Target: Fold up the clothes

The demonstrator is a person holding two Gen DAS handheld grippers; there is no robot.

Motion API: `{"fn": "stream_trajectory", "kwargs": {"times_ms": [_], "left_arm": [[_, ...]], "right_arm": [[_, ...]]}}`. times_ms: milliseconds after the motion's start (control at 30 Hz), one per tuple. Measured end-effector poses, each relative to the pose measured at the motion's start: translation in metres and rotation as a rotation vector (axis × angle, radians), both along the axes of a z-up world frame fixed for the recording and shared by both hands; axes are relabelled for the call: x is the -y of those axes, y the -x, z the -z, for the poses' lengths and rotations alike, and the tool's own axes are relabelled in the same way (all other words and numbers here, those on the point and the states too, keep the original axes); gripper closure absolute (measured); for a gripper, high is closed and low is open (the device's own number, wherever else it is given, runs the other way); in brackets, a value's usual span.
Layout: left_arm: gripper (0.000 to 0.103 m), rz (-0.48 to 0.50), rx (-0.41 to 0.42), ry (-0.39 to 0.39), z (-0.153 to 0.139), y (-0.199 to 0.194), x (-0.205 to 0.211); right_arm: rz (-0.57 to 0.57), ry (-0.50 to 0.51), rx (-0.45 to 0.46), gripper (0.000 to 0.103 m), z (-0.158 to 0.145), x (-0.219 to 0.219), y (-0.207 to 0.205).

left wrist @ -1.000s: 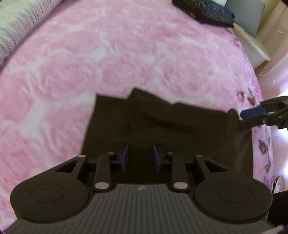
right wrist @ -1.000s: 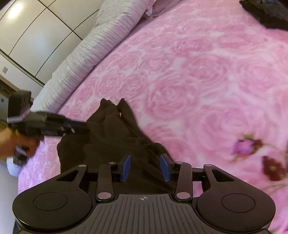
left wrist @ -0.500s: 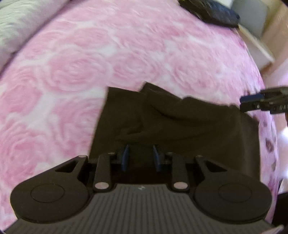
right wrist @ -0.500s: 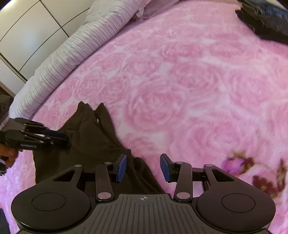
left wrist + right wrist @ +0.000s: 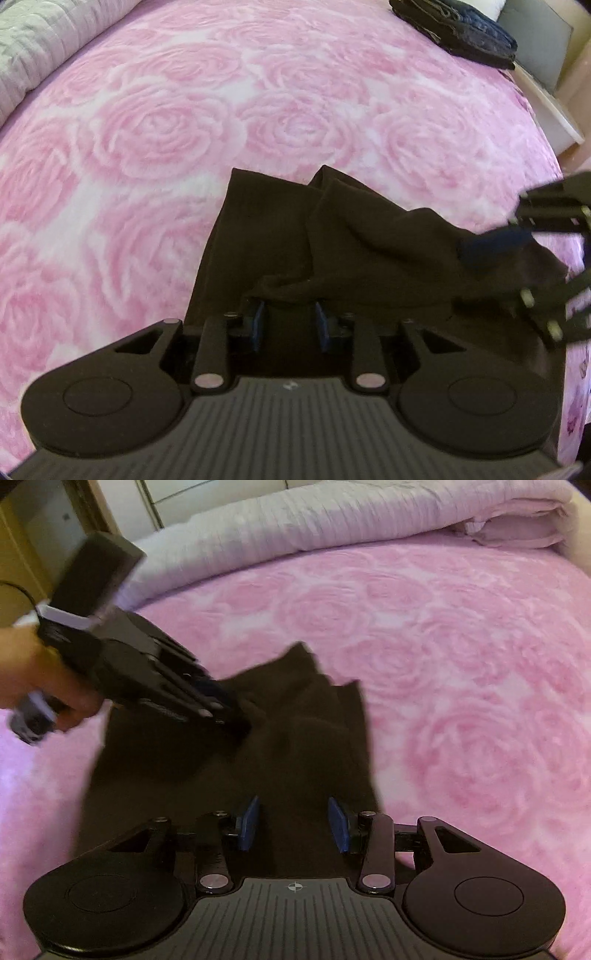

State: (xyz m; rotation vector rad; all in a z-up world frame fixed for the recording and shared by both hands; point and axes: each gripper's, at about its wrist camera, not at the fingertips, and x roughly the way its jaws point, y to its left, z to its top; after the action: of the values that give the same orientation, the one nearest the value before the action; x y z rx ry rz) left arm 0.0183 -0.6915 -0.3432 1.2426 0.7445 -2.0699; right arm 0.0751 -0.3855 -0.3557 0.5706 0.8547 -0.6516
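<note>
A dark brown garment (image 5: 369, 243) lies crumpled on the pink rose bedspread (image 5: 166, 140). My left gripper (image 5: 289, 321) points steeply down at its near edge. A raised fold of the cloth is gathered over and between the blue pads, which stand a little apart. From the right wrist view this left gripper (image 5: 236, 723), carried by a hand (image 5: 33, 672), digs into the garment (image 5: 303, 746), and cloth ridges run out from its tip. My right gripper (image 5: 293, 823) hangs open over the garment's near right part, pads well apart. Blurred in the left wrist view, the right gripper (image 5: 461, 277) straddles the cloth's right side.
A pile of dark folded clothes (image 5: 461, 33) sits at the bed's far corner, beside a pale bedside unit (image 5: 546, 110). A rolled striped quilt (image 5: 332, 520) runs along the far side of the bed. White wardrobe doors (image 5: 184, 494) stand behind it.
My right gripper has swung sideways and rolled, from the garment's edge to over its body. The left gripper has sunk slightly, and the cloth now bunches higher over its fingertips.
</note>
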Motion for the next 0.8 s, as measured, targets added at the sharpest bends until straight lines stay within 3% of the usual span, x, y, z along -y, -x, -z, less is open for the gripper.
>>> {"fn": "stream_trajectory", "kwargs": {"times_ms": [133,233,333,400,567,633,667,800], "left_arm": [[0.08,-0.01,-0.003,-0.001,-0.011,-0.01,-0.004],[0.081,-0.025,-0.014,0.018,-0.029,-0.015,-0.013],[0.081,-0.04,-0.005,-0.003,-0.029,-0.015,-0.022],[0.08,-0.036,0.054,-0.007,-0.013,-0.007,-0.024],[0.076,-0.025,0.045,0.015,-0.006,-0.006,-0.008],[0.094,-0.008,0.078,0.036,-0.01,-0.011,-0.002],[0.098,0.001,0.111,0.052,-0.012,-0.016,-0.001],[0.098,-0.047,0.124,0.06,-0.028,-0.044,-0.007]], "right_arm": [[0.12,-0.012,-0.026,0.063,0.006,0.018,0.019],[0.161,-0.01,-0.037,0.063,-0.008,0.014,0.038],[0.116,0.028,-0.015,0.063,-0.029,-0.012,0.046],[0.057,0.016,0.006,0.063,-0.033,-0.033,0.043],[-0.047,-0.007,-0.034,0.063,0.002,-0.057,0.038],[-0.023,-0.018,-0.034,0.063,0.003,-0.054,0.048],[-0.012,-0.024,-0.034,0.063,0.004,-0.053,0.053],[0.004,-0.012,-0.104,0.064,-0.003,-0.059,0.069]]}}
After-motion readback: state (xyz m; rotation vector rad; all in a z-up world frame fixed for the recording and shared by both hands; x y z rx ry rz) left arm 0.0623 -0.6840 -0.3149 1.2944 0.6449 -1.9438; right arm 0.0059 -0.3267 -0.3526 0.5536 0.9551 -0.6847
